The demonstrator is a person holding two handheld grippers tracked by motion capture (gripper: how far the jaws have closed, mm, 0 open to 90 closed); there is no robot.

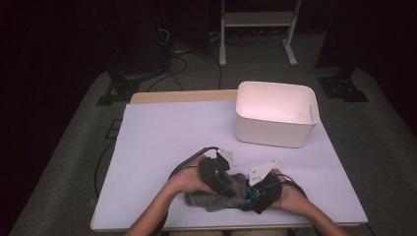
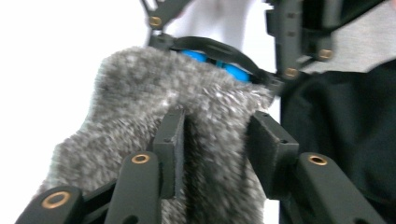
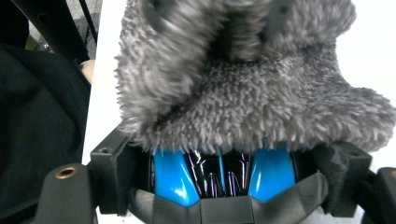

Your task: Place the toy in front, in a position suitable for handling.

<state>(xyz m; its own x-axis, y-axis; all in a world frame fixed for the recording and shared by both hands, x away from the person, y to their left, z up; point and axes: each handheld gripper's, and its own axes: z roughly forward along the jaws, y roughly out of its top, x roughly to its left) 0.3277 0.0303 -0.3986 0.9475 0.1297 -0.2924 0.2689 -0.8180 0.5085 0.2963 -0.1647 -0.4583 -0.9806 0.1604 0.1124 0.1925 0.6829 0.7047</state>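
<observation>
Grey fleece cloth (image 1: 216,197): laid bunched on the worktop (image 1: 162,142), between both tools.
Left tool (image 1: 219,172): held low, angled rightward; jaws parted astride a fold, not pressing.
Right tool (image 1: 255,194): held level, clamped on a blue-and-black object (image 3: 219,177) beneath the cloth.

Sock (image 1: 216,198) lies on table (image 1: 157,147), bin (image 1: 275,114) behind it.
</observation>
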